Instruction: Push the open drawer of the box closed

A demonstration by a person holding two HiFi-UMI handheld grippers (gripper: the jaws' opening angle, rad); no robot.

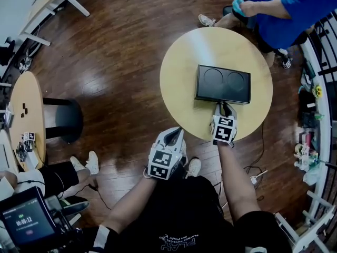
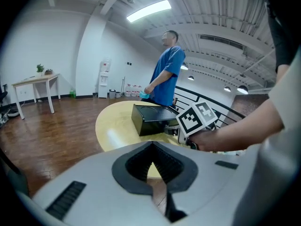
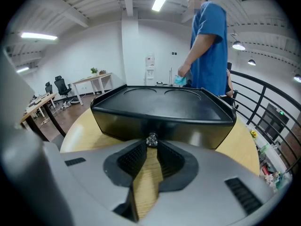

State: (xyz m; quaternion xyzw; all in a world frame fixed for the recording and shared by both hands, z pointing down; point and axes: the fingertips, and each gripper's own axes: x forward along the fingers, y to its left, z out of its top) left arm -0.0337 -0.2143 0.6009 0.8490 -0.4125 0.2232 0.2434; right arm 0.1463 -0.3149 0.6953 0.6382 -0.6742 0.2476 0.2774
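A black box (image 1: 223, 83) with two round recesses in its lid lies on a round wooden table (image 1: 181, 73). In the right gripper view its front wall (image 3: 160, 121) fills the middle and carries a small metal knob (image 3: 151, 139). My right gripper (image 1: 223, 106) is at that front wall, and its fingertips (image 3: 151, 144) are shut on the knob. The drawer front looks flush with the box. My left gripper (image 1: 175, 133) hangs shut and empty off the table's near edge, and in its own view (image 2: 151, 147) it looks at the box (image 2: 150, 119) from the side.
A person in blue (image 1: 284, 9) stands at the table's far side. A second round table (image 1: 23, 104) stands at the left, and a black railing (image 1: 321, 51) runs along the right. A seated person's legs (image 1: 58, 175) are at the lower left.
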